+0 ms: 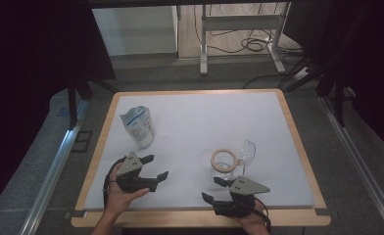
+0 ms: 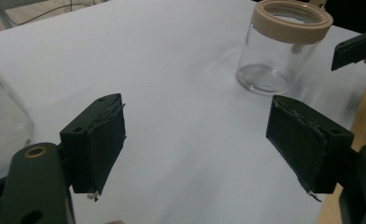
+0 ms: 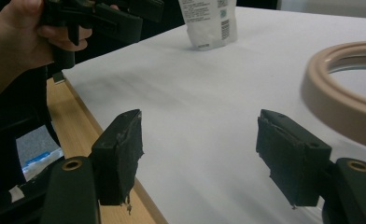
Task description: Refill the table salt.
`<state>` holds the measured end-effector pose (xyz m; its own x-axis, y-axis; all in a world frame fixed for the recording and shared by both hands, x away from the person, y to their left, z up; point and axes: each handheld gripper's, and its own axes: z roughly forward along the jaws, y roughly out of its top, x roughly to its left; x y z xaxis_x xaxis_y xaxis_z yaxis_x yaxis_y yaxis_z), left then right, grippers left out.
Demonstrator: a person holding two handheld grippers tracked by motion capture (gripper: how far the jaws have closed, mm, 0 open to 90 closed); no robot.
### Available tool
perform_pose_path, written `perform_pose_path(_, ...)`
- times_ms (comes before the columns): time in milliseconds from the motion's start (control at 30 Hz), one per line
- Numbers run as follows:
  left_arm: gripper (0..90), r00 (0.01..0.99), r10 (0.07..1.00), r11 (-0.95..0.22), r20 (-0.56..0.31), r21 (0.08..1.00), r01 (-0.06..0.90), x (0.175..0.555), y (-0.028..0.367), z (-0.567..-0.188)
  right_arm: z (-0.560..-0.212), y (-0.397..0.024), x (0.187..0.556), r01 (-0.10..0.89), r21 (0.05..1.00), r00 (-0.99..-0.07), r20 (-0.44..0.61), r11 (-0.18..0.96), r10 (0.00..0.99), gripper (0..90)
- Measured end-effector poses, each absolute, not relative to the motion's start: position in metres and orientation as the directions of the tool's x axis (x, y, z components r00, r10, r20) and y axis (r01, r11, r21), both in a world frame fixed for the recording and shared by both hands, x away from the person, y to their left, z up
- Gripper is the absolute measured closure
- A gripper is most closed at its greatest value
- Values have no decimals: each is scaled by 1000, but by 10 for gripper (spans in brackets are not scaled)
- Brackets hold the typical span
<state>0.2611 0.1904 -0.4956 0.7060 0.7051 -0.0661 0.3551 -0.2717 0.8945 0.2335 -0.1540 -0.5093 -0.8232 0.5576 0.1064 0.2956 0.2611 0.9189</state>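
High view: my left gripper (image 1: 155, 167) hovers over the near-left part of the counter (image 1: 190, 122), jaws spread apart with nothing between them. My right gripper (image 1: 215, 188) sits at the near edge, jaws likewise apart and empty.

The glass jar (image 1: 224, 166) stands upright just beyond my right gripper, its long axis vertical and its open mouth, ringed by a tan collar (image 1: 224, 157), facing up. Touching or just beside its far-right side lies a clear lid (image 1: 247, 151), tilted on edge. A white pouch (image 1: 138, 125) with blue print stands upright beyond my left gripper, well apart from the jar.

Left gripper view: the jar (image 2: 279, 46) appears ahead and to the right of the jaws, with bare white surface between; one jaw of my right gripper (image 2: 356, 46) enters at the right edge.

Right gripper view: the collar (image 3: 344, 91) looms close on the right; the pouch (image 3: 209, 21) and my left gripper (image 3: 102, 16) lie farther off.

The middle and far half of the counter lie open; its wooden rim (image 1: 200, 219) runs directly beneath my right hand (image 1: 251, 223).
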Motion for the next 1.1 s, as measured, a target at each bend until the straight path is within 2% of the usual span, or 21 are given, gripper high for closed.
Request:
perform_pose_path(367, 208, 674, 737, -285, -53, 880, 380, 263, 200, -505, -519, -139, 233, 305, 902, -834, 98, 306, 543, 320)
perform_pose_path(1100, 262, 539, 838, -182, -84, 888, 422, 276, 246, -500, -523, -132, 232, 299, 896, -837, 82, 327, 540, 315)
